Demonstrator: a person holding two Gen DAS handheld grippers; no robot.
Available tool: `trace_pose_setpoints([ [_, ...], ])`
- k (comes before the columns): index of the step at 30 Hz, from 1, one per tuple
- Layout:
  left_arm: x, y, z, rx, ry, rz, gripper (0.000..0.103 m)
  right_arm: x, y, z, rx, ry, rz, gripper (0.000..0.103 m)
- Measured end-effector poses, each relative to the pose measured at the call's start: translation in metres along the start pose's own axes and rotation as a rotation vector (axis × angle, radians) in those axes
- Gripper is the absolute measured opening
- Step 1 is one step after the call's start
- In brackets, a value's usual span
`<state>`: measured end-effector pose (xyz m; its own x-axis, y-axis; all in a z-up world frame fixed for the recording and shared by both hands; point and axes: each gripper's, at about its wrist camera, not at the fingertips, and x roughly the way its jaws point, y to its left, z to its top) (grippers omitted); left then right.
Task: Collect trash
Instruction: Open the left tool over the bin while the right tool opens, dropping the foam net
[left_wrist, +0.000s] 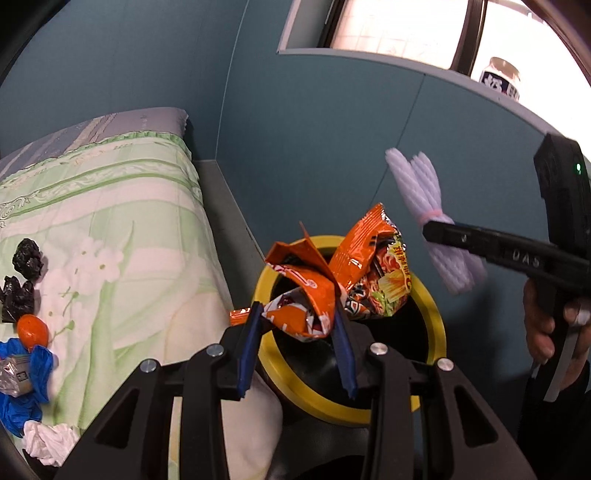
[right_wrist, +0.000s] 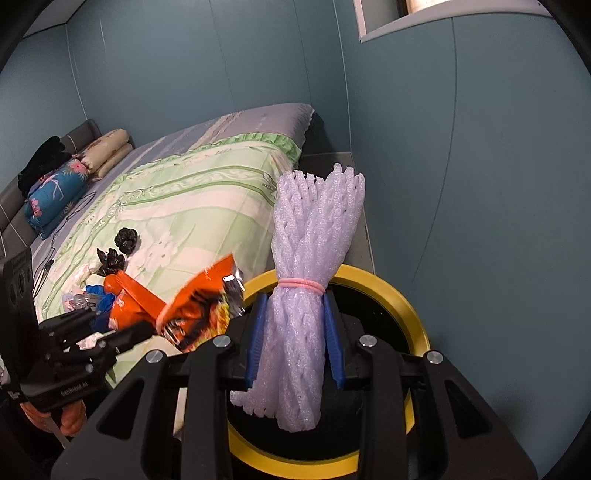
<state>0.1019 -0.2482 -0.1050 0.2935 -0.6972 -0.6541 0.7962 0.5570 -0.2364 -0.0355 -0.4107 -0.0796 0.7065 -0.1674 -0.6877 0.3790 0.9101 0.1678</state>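
My left gripper (left_wrist: 297, 328) is shut on a crumpled orange snack wrapper (left_wrist: 314, 291) and holds it over the yellow-rimmed black bin (left_wrist: 430, 306) beside the bed. My right gripper (right_wrist: 295, 339) is shut on a pale purple foam net bundle (right_wrist: 306, 258) tied with a pink band, above the same bin (right_wrist: 402, 299). The right gripper also shows in the left wrist view (left_wrist: 439, 232), with the foam bundle (left_wrist: 417, 184) in it. The wrapper shows in the right wrist view (right_wrist: 199, 302).
On the green floral bedspread (left_wrist: 110, 206) lie two black crumpled bags (left_wrist: 27, 254), an orange ball (left_wrist: 32, 330), blue plastic (left_wrist: 22, 398) and white tissue (left_wrist: 48, 441). Pillows and a folded quilt (right_wrist: 55, 192) sit at the bed's head. Teal walls stand close behind the bin.
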Motion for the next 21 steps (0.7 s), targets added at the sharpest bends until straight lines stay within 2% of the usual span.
trace_pose_setpoints([
  [7, 0.005, -0.003, -0.005, 0.006, 0.021, -0.004, 0.035, 0.002, -0.004, 0.002, 0.004, 0.007, 0.003, 0.031],
  [10, 0.005, -0.003, -0.003, 0.01, 0.02, -0.008, 0.037, 0.001, -0.006, 0.003, 0.004, 0.001, -0.011, 0.035],
  [14, 0.007, -0.002, -0.001, 0.01, 0.011, -0.006, 0.047, 0.003, -0.011, 0.005, 0.023, -0.001, -0.024, 0.044],
  [17, 0.004, 0.001, 0.0, -0.008, -0.006, 0.01, 0.067, 0.0, -0.015, 0.005, 0.035, -0.013, -0.038, 0.045],
  [21, -0.001, 0.008, 0.003, -0.046, -0.028, 0.026, 0.078, -0.003, -0.017, 0.006, 0.034, -0.038, -0.055, 0.047],
])
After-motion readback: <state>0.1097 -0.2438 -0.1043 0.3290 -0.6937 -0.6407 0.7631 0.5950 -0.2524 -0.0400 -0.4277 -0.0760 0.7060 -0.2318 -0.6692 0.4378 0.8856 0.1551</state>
